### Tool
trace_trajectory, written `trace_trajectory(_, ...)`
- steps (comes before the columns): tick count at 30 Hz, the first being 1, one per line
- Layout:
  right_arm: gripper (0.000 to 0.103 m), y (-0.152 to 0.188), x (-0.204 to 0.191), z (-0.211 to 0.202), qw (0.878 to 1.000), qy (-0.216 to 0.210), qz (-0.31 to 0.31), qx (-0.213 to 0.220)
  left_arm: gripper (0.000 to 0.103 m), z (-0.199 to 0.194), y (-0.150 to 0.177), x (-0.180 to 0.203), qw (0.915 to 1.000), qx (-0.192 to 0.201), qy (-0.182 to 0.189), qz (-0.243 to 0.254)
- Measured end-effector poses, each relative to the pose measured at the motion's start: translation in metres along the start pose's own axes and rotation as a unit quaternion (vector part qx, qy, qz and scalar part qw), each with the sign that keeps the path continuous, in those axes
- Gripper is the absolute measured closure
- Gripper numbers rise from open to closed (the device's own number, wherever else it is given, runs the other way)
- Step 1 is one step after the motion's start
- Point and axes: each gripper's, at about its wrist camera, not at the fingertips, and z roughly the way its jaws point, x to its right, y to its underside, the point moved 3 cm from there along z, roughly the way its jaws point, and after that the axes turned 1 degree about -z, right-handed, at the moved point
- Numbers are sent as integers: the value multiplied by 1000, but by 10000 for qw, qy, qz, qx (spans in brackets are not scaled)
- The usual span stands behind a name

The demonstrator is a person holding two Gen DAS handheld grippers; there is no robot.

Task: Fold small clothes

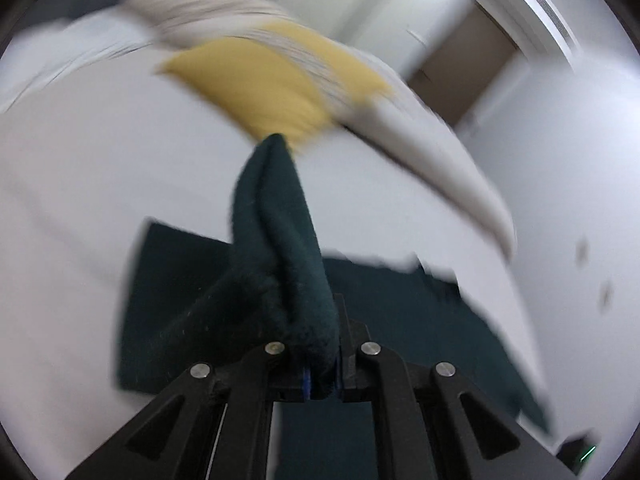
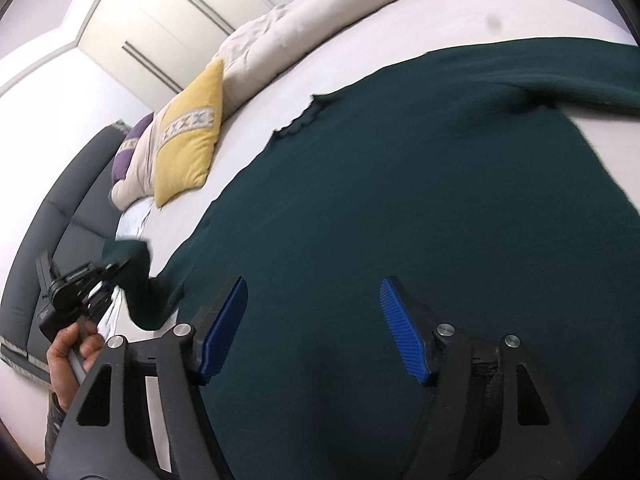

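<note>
Your left hand-held gripper (image 1: 320, 376) pinches the green garment's (image 2: 400, 200) sleeve at nine o'clock; your right hand-held gripper (image 2: 316, 328) hovers spread above its body.

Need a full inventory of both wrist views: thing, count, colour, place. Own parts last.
sweater: 1, dark green, spread on the bed, one sleeve lifted at the left
bed sheet: 1, white, under the sweater
cushion: 1, yellow with a patterned band, at the head of the bed
purple cushion: 1, behind the yellow one
duvet: 1, cream, bunched along the far edge
headboard: 1, dark grey, padded
wardrobe doors: cream, on the far wall
left gripper: 1, black, shut on the sleeve
right gripper: 1, black with blue pads, open above the sweater
hand: 1, holding the left gripper
</note>
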Motion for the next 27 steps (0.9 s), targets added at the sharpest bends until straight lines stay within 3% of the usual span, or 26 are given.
trace_trajectory(2, 36, -4, 13, -3, 10000, 73, 59, 23, 95, 36, 34, 49, 9968, -324, -97, 719)
trace_trajectory(4, 36, -9, 27, -2, 9998, 171, 130, -16, 92, 66, 72, 75, 9903, -634, -287, 1202)
trace_trajectory(6, 36, -17, 35, 4, 9995, 279, 152, -88, 84, 86, 92, 82, 9841, -868, -542, 1449)
trace_trajectory(8, 34, -24, 38, 10, 9992, 322, 161, -155, 73, 83, 101, 83, 9803, -776, -599, 1716)
trace_trajectory(10, 31, -34, 34, 21, 9994, 260, 102, -208, 27, 73, 103, 88, 9782, -773, -614, 1829)
trace_trajectory(12, 28, -45, 22, 35, 9995, 184, -1, -245, 15, 56, 96, 90, 9770, -460, -623, 1986)
trace_trajectory(15, 28, -57, -8, 65, 9989, -130, -140, -428, 15, 31, 99, 88, 9766, -307, -428, 2085)
trace_trajectory(21, 30, -57, -72, 145, 9931, -191, -286, -1119, 15, 4, 88, 33, 9926, -178, -360, 1146)
trace_trajectory(22, 34, -54, -78, 155, 9918, -110, -357, -1222, 17, 2, 82, 17, 9951, -180, -372, 895)
trace_trajectory(23, 47, -56, -84, 167, 9924, 125, -365, -1165, 19, 1, 76, 7, 9964, -163, -378, 744)
trace_trajectory(24, 52, -53, -93, 179, 9900, 345, -635, -1210, 20, 0, 69, -5, 9975, -132, -389, 581)
trace_trajectory(26, 81, -51, -105, 188, 9848, 648, -1036, -1232, 20, -5, 66, -23, 9985, -81, -407, 366)
trace_trajectory(27, 86, -52, -112, 194, 9809, 771, -1233, -1290, 21, -8, 62, -30, 9988, -60, -398, 278)
